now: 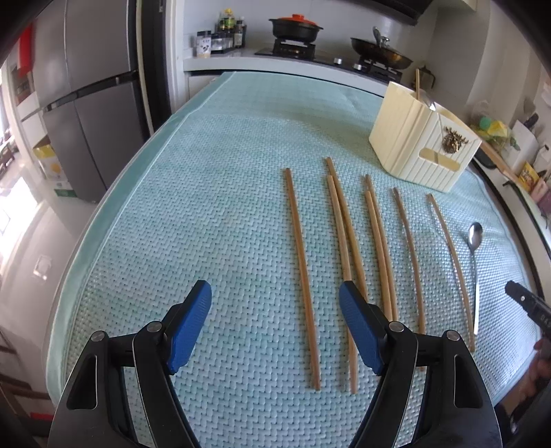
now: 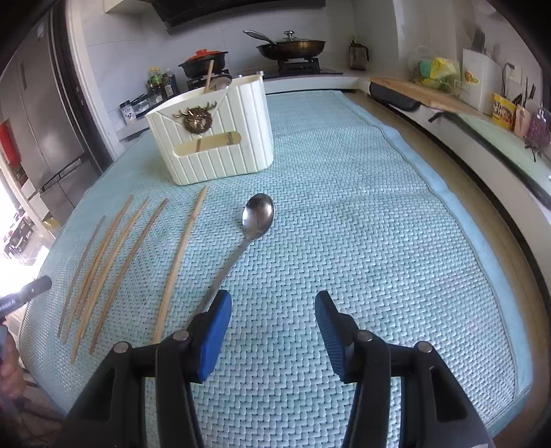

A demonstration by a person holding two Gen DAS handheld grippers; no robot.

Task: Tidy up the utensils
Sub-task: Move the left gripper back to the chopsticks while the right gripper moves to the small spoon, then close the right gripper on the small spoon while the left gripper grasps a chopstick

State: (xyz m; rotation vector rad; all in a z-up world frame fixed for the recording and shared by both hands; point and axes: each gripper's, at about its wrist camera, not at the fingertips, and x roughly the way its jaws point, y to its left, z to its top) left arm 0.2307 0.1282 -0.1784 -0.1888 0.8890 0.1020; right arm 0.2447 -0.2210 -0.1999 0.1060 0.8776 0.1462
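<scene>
Several wooden chopsticks [image 1: 302, 272] lie side by side on a light blue woven mat [image 1: 224, 193]; they also show in the right wrist view [image 2: 113, 262]. A metal spoon [image 2: 256, 220] lies right of them, also in the left wrist view [image 1: 474, 255]. A cream ribbed utensil holder [image 2: 220, 138] stands behind, holding a chopstick and a spoon; it also shows in the left wrist view [image 1: 423, 141]. My left gripper [image 1: 275, 303] is open and empty above the chopsticks' near ends. My right gripper [image 2: 273, 310] is open and empty, its left finger at the spoon's handle end.
A grey fridge [image 1: 86, 103] stands left of the table. Behind is a counter with a stove, a black pot [image 1: 295, 26], a wok [image 2: 292, 46] and spice bottles. A wooden board [image 2: 423, 93] and packets lie along the right counter.
</scene>
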